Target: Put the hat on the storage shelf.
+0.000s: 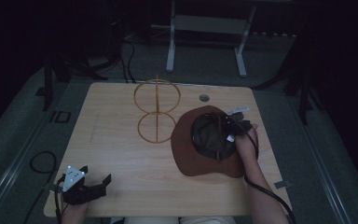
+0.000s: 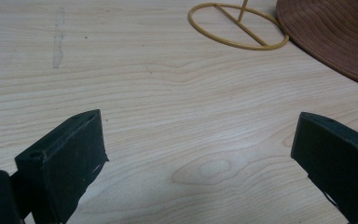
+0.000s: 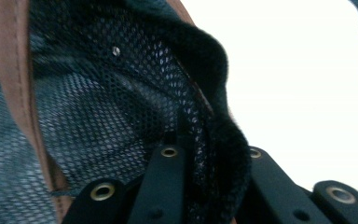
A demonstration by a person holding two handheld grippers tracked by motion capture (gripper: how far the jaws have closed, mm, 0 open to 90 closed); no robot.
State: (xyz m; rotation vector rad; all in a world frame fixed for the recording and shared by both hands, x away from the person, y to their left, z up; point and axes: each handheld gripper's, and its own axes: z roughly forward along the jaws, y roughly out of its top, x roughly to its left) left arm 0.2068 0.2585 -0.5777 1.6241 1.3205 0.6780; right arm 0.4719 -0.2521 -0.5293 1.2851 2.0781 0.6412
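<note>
High view: hat (image 1: pixel 208 151) seemingly crown-down

- The right gripper (image 3: pixel 205 186) has its two black jaws closed on the edge of a hat (image 3: pixel 9 93), pinching the dark fuzzy inner band (image 3: pixel 214 56) between them.
- Black mesh lining (image 3: pixel 112 107) spreads up and to the left of the jaws.
- The brown brim runs down the far left.
- To the right of the band lies a bright, washed-out surface (image 3: pixel 298 84).

High cam overlooks table (image 1: pixel 121 154); 2 gripper cams sit close, sharing hat (image 2: pixel 335 37).
</note>
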